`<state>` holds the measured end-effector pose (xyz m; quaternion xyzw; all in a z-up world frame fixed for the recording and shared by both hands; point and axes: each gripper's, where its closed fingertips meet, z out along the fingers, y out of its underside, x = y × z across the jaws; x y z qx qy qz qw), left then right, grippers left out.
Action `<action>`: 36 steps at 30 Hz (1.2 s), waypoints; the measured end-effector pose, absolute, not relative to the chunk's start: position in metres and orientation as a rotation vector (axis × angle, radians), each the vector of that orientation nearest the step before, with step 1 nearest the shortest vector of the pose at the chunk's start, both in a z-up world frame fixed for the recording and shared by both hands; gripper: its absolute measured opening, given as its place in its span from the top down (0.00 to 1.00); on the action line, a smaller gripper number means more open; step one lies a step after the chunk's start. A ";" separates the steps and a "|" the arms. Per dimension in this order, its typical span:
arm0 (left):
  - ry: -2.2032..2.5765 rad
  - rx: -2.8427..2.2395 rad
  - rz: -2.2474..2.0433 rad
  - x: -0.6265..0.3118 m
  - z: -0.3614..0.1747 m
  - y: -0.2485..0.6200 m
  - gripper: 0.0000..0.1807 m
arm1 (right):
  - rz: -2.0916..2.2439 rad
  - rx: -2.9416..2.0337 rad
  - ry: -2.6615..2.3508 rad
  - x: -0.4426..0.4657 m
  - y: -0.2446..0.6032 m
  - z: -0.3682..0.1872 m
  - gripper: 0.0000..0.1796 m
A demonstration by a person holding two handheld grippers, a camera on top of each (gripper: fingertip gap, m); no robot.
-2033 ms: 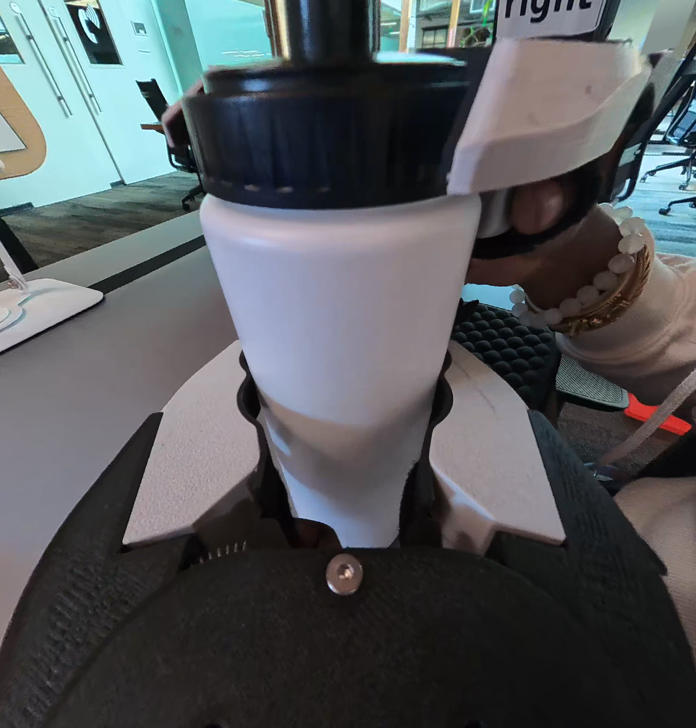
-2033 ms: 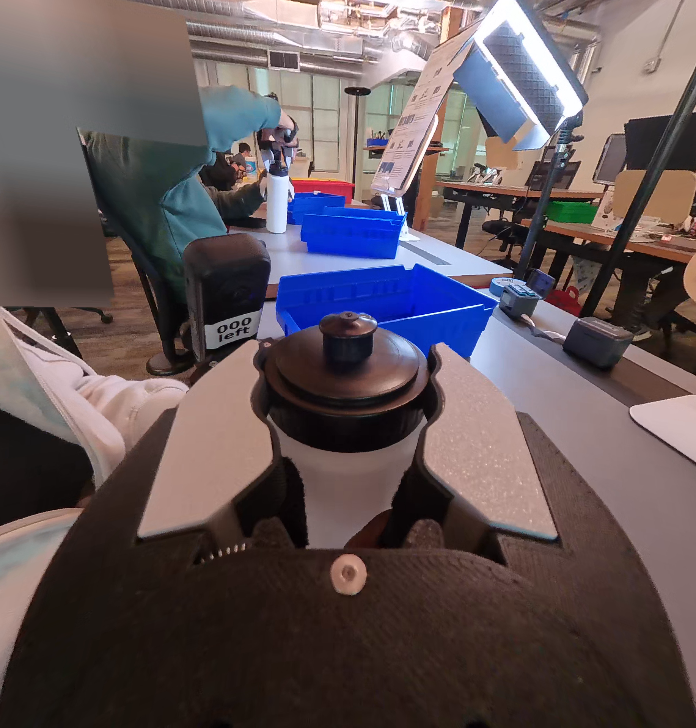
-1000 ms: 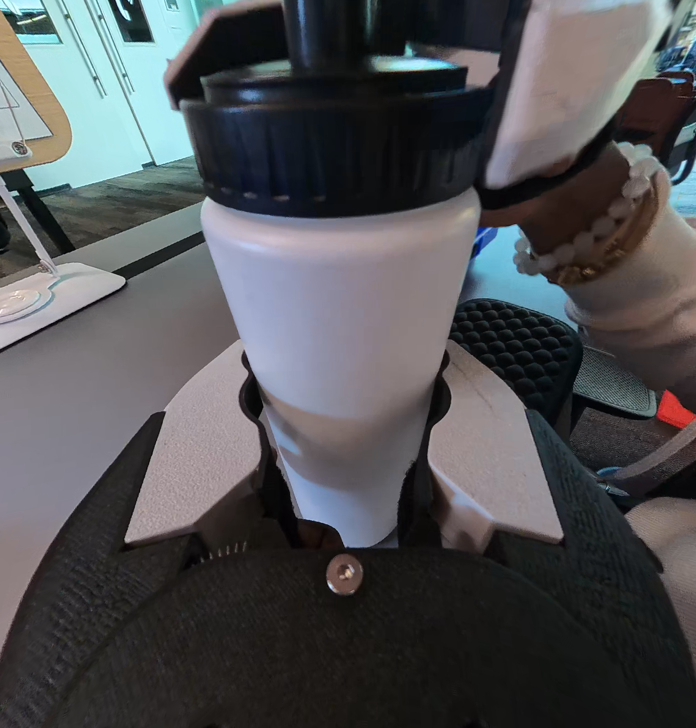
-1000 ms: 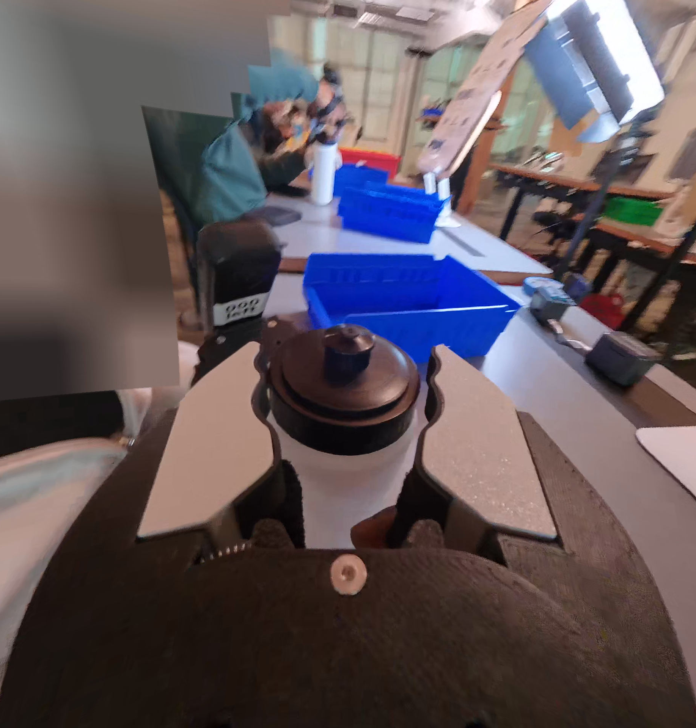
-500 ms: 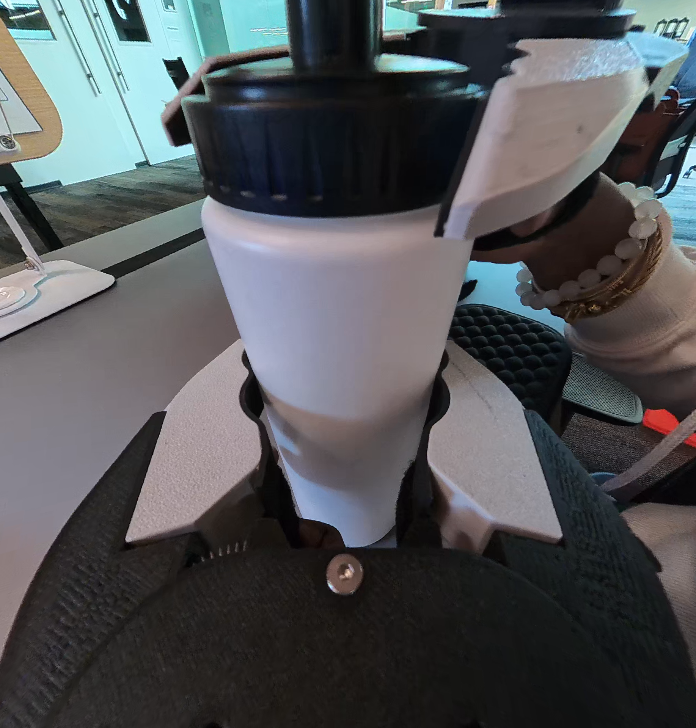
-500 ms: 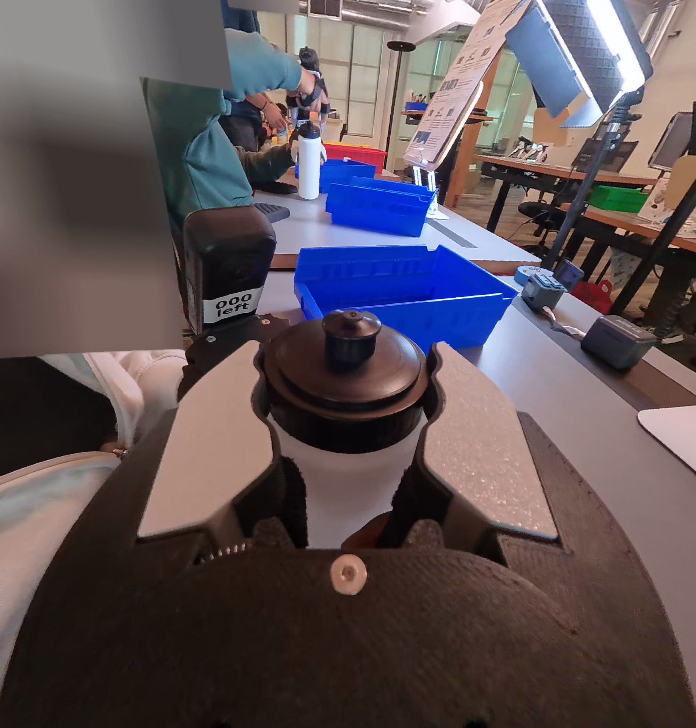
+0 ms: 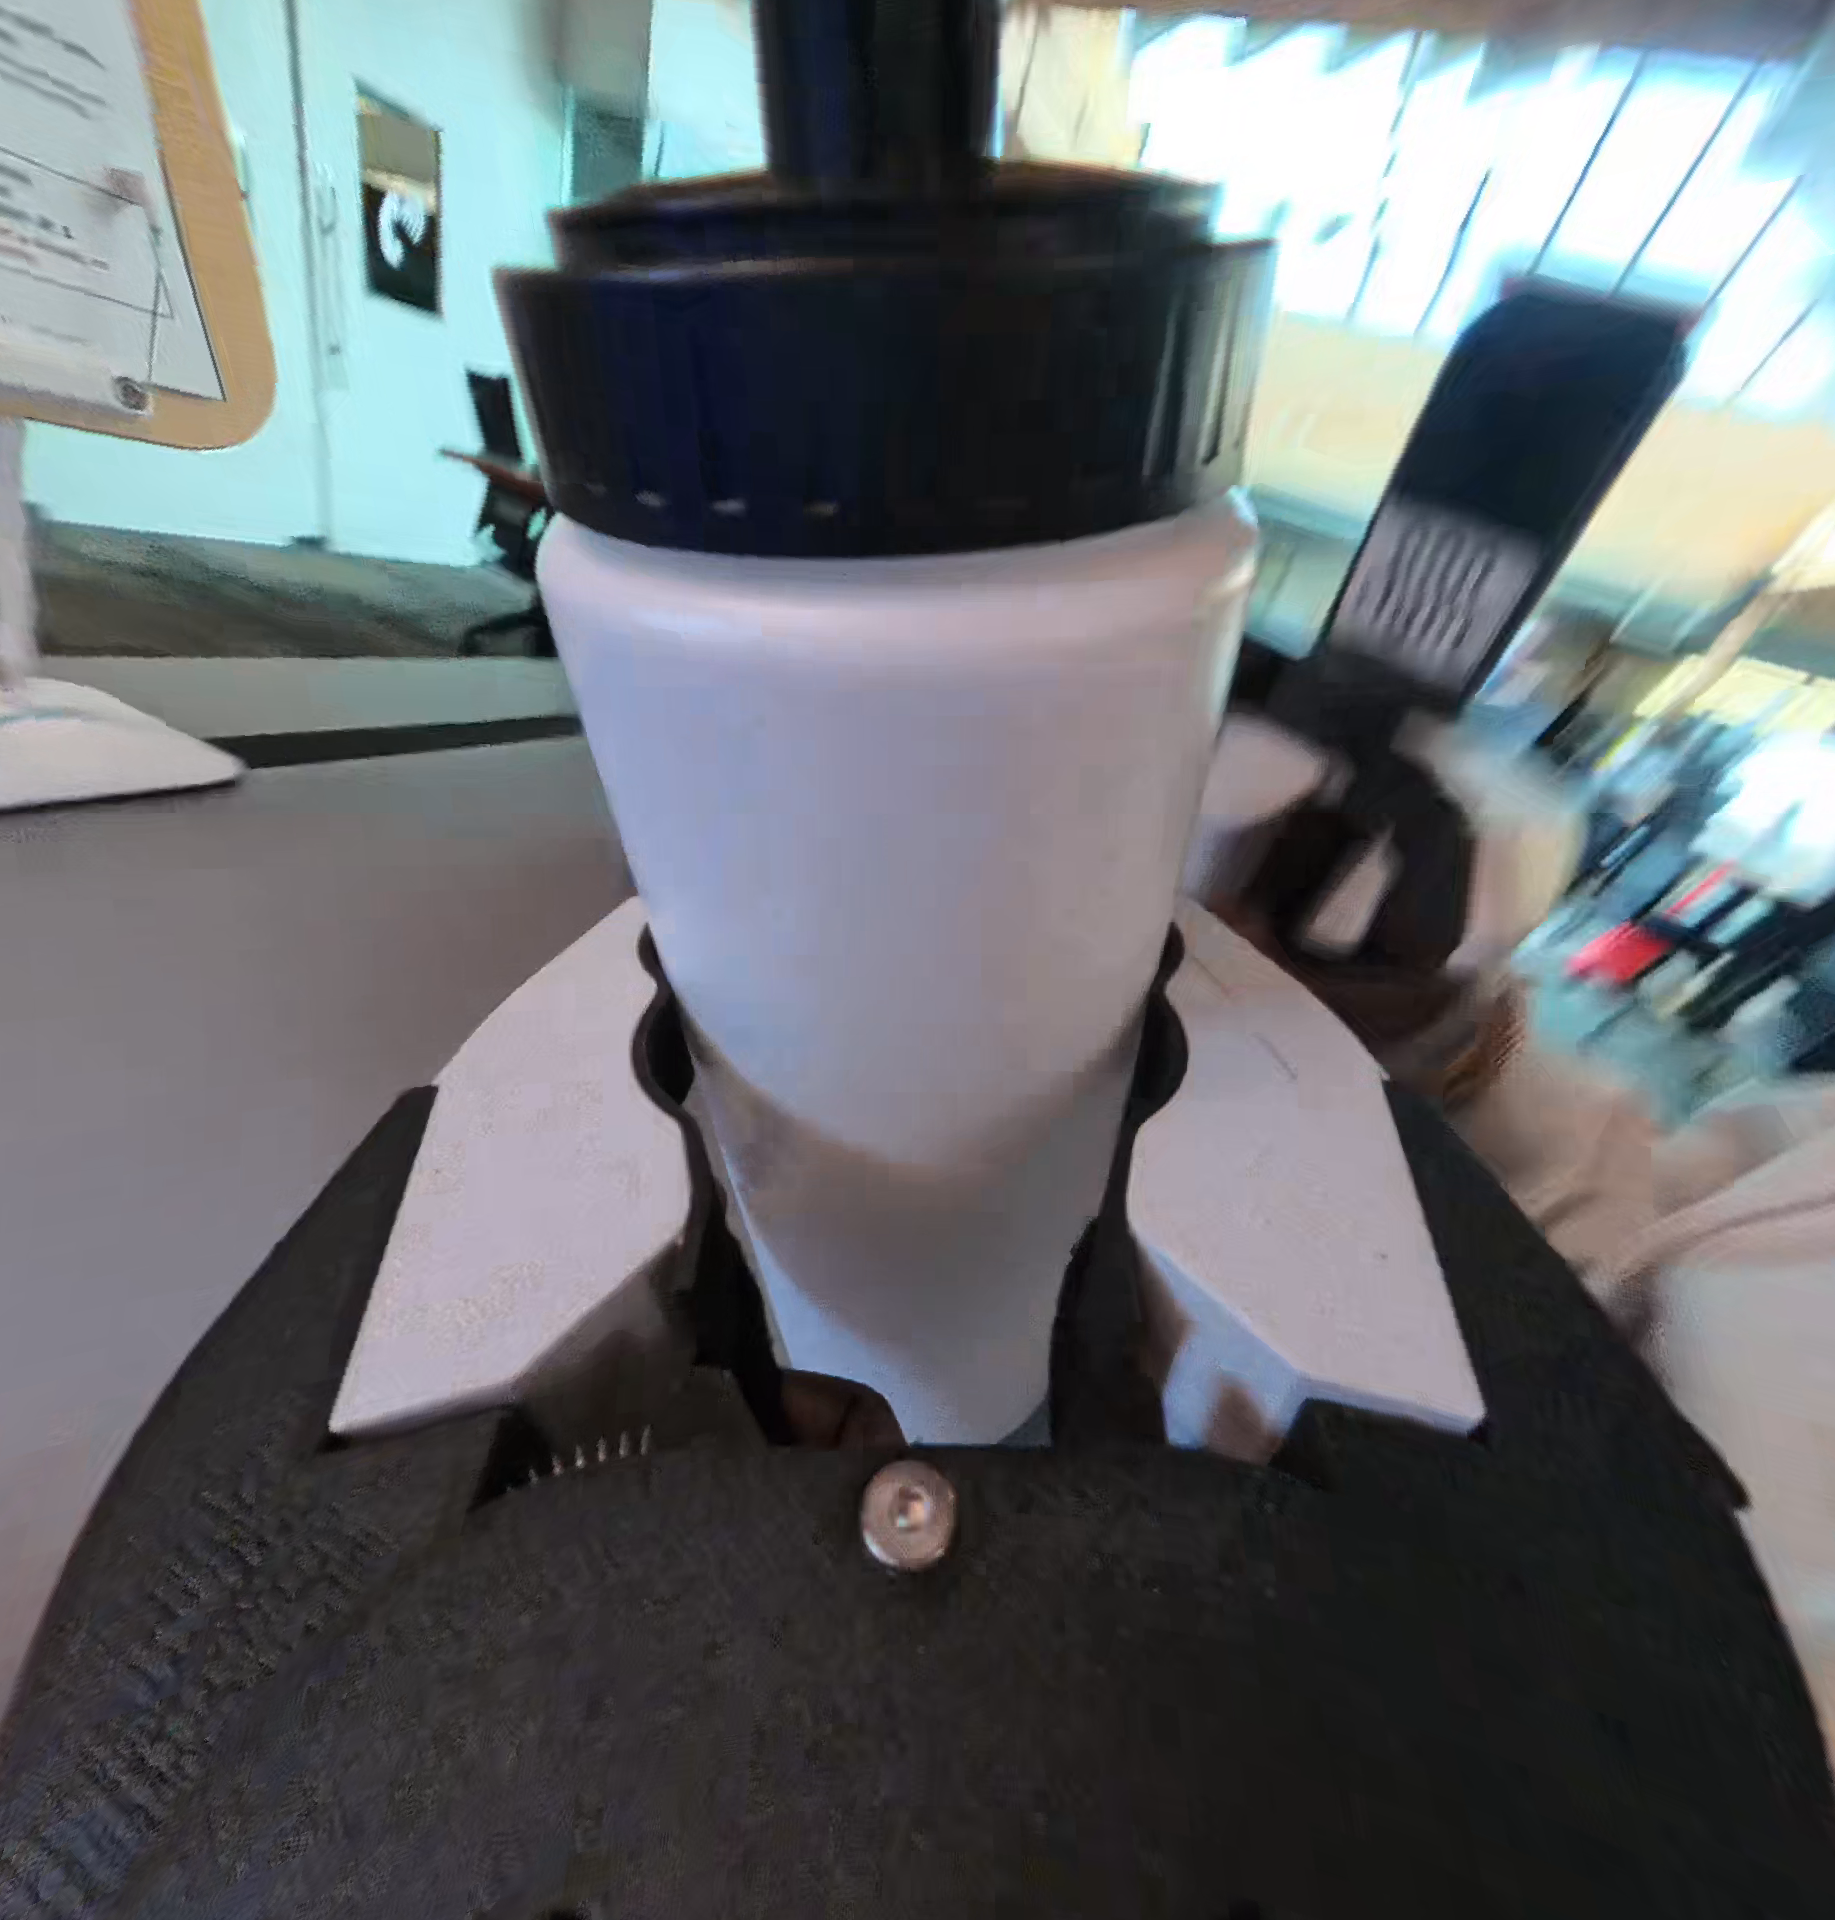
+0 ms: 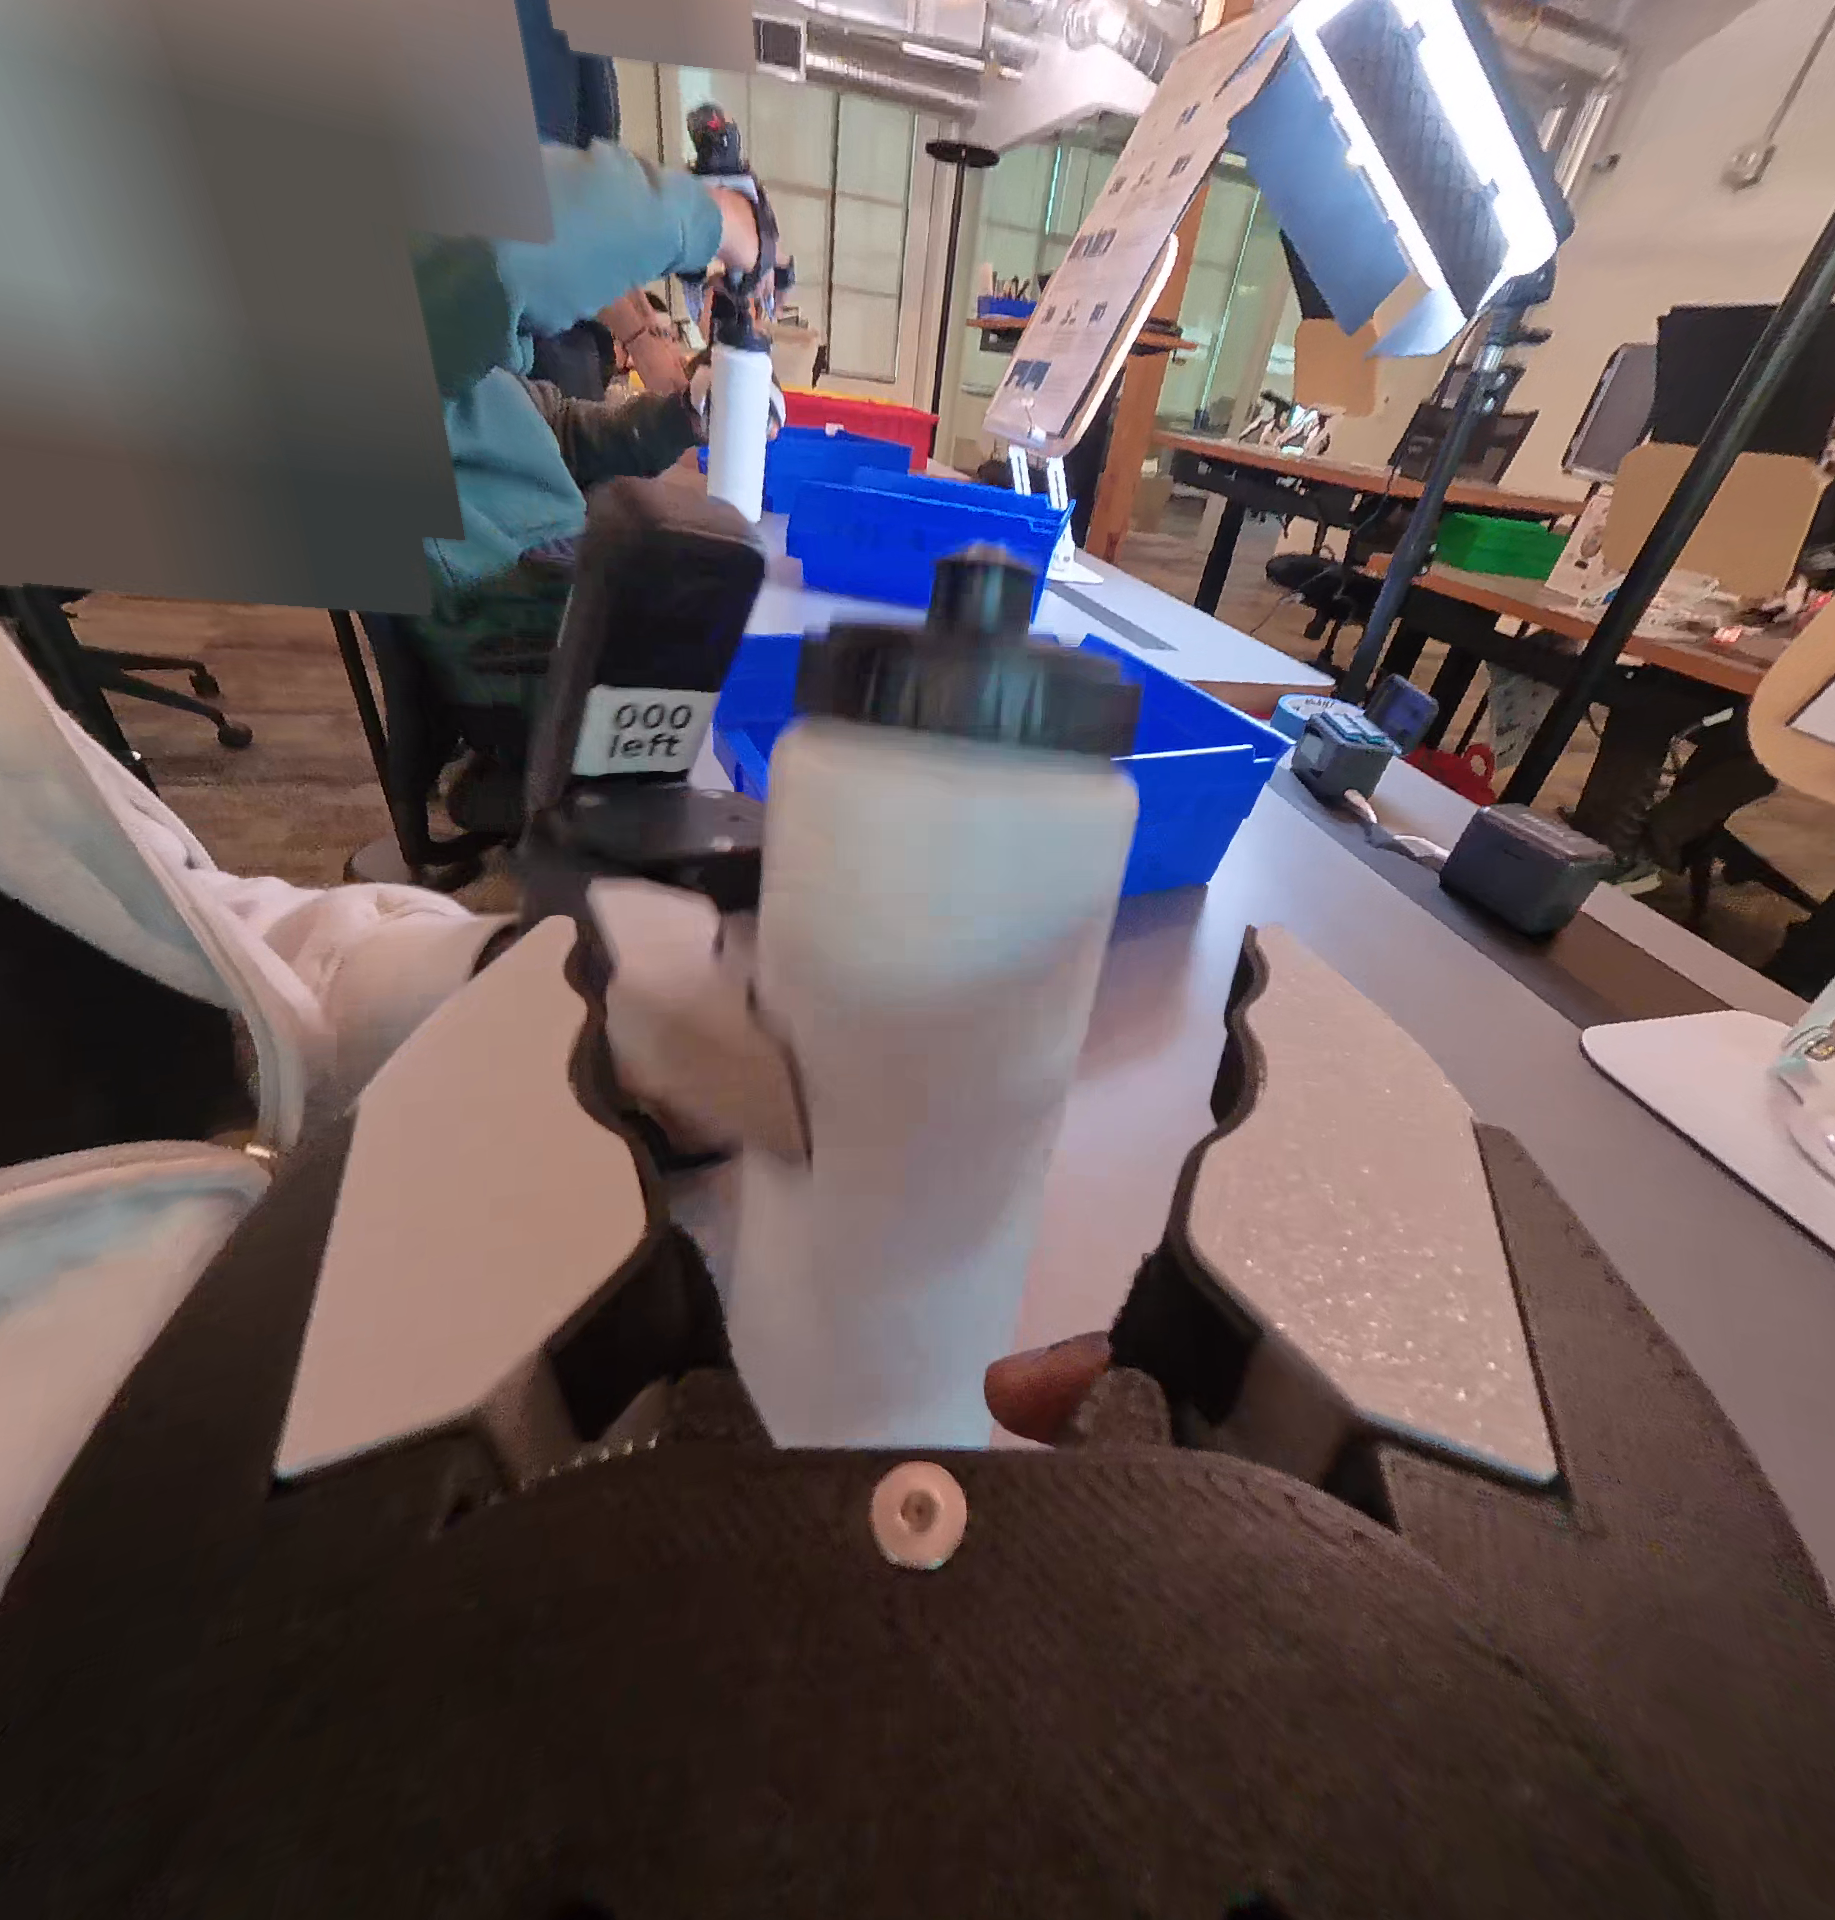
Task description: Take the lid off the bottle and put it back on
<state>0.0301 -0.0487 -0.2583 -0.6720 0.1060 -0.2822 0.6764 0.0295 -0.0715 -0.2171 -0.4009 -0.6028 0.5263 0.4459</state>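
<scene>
A white bottle with a black ribbed lid on top stands upright in my left gripper, which is shut on its lower body. In the right wrist view the bottle and the lid are blurred. My right gripper is open wide, its jaws on either side of the bottle's body and apart from it. The left gripper's near finger presses the bottle's left side. The right gripper's black body shows blurred to the right of the bottle.
The grey table runs ahead. A blue bin stands behind the bottle, with more bins farther back. A white lamp base lies at the right, also seen in the left wrist view. Small grey devices sit along the table's far edge.
My right gripper was shut on the lid and turning it. It has now opened, let go and dropped back beside the bottle's body. The lid stays on the bottle.
</scene>
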 end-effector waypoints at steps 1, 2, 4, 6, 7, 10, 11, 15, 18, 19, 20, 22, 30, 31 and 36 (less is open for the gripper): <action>0.166 -1.438 -0.754 0.021 -0.248 -0.053 0.53 | 1.294 -0.979 -1.493 0.033 -0.071 -0.221 0.38; 0.109 -1.363 -0.856 0.011 -0.238 -0.057 0.53 | 1.281 -0.976 -1.505 0.035 -0.071 -0.226 0.37; 0.034 -1.248 -0.950 -0.006 -0.227 -0.062 0.53 | 1.265 -1.014 -1.516 0.036 -0.072 -0.239 0.32; -0.004 -1.179 -0.972 -0.015 -0.223 -0.066 0.53 | 1.259 -1.053 -1.535 0.034 -0.078 -0.249 0.29; -0.010 -1.155 -0.979 -0.016 -0.222 -0.068 0.53 | 1.221 -1.026 -1.565 0.032 -0.082 -0.253 0.27; 0.014 -1.132 -0.945 -0.013 -0.222 -0.072 0.53 | 0.951 -0.991 -1.639 0.021 -0.081 -0.264 0.25; 0.035 -1.136 -0.924 -0.011 -0.222 -0.073 0.53 | 0.891 -0.984 -1.650 0.018 -0.083 -0.266 0.26; 0.138 -1.109 -0.892 0.003 -0.218 -0.080 0.53 | 0.659 -0.921 -1.662 0.006 -0.085 -0.277 0.33; 0.173 -1.120 -0.835 0.004 -0.220 -0.081 0.52 | 0.575 -0.971 -1.660 0.004 -0.084 -0.286 0.49; 0.170 -1.098 -0.852 0.004 -0.217 -0.083 0.52 | 0.603 -0.976 -1.644 0.003 -0.086 -0.284 0.50; 0.171 -1.066 -0.882 0.004 -0.213 -0.087 0.52 | 0.647 -0.980 -1.609 0.003 -0.087 -0.279 0.52; 0.169 -1.031 -0.894 0.003 -0.207 -0.090 0.43 | 0.680 -0.962 -1.533 0.006 -0.083 -0.266 0.54; 0.158 -1.045 -0.459 -0.007 -0.214 -0.075 0.33 | 0.550 -1.109 -0.988 0.103 0.026 -0.174 0.54; 0.152 -1.035 -0.443 -0.008 -0.213 -0.075 0.33 | 0.535 -1.181 -0.926 0.122 0.047 -0.171 0.54; 0.150 -1.035 -0.444 -0.008 -0.214 -0.074 0.34 | 0.432 -1.663 -0.774 0.197 0.141 -0.232 0.54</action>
